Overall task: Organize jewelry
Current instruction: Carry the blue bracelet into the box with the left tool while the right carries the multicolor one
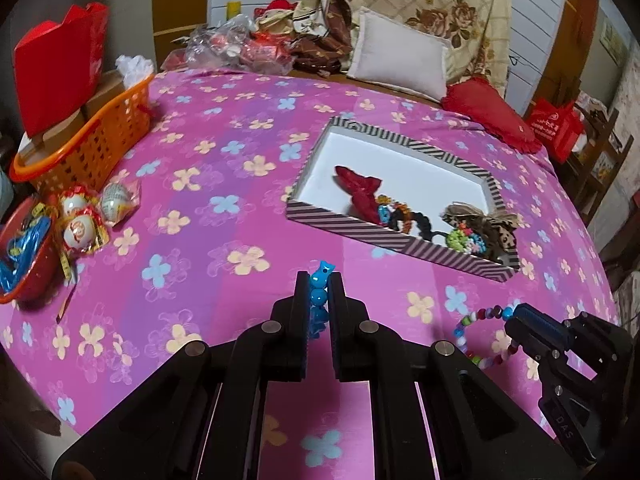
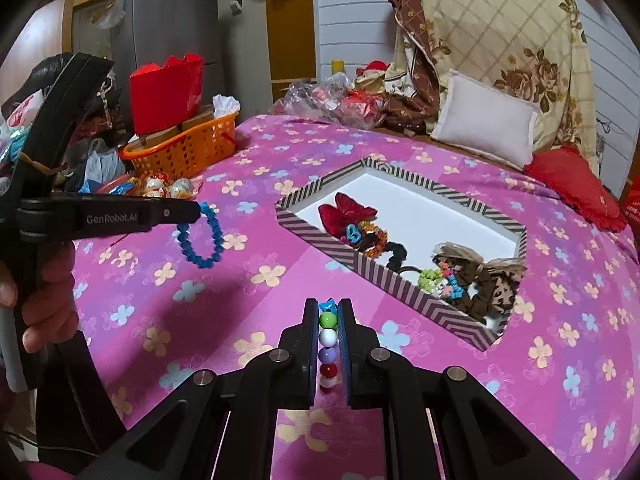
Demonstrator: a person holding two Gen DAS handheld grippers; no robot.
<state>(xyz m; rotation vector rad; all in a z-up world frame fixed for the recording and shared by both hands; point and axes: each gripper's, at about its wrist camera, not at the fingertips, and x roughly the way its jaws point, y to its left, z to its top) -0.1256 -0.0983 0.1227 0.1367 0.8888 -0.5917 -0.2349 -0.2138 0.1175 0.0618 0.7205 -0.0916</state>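
My left gripper (image 1: pixel 319 279) is shut on a blue bead bracelet (image 1: pixel 319 298), held above the pink flowered bedspread. In the right wrist view that left gripper (image 2: pixel 197 212) is at the left with the blue bracelet (image 2: pixel 205 242) hanging from it as a loop. The right gripper (image 2: pixel 328 307) is shut on a multicoloured bead bracelet (image 2: pixel 328 336). From the left wrist view the right gripper (image 1: pixel 515 321) is at the lower right, its bracelet (image 1: pixel 476 330) dangling. Beyond both lies a striped box (image 1: pixel 320 216) (image 2: pixel 316 236) holding a red bow (image 2: pixel 346 214), hair ties and a leopard bow (image 2: pixel 486 280).
An orange basket (image 1: pixel 100 136) with a red bag (image 1: pixel 60 64) stands at the bedspread's left edge, beside a red bowl (image 1: pixel 28 280) and wrapped eggs (image 1: pixel 82 228). A white pillow (image 1: pixel 400 56), a red cushion (image 1: pixel 488 112) and plastic-wrapped clutter line the far side. A hand (image 2: pixel 44 300) grips the left handle.
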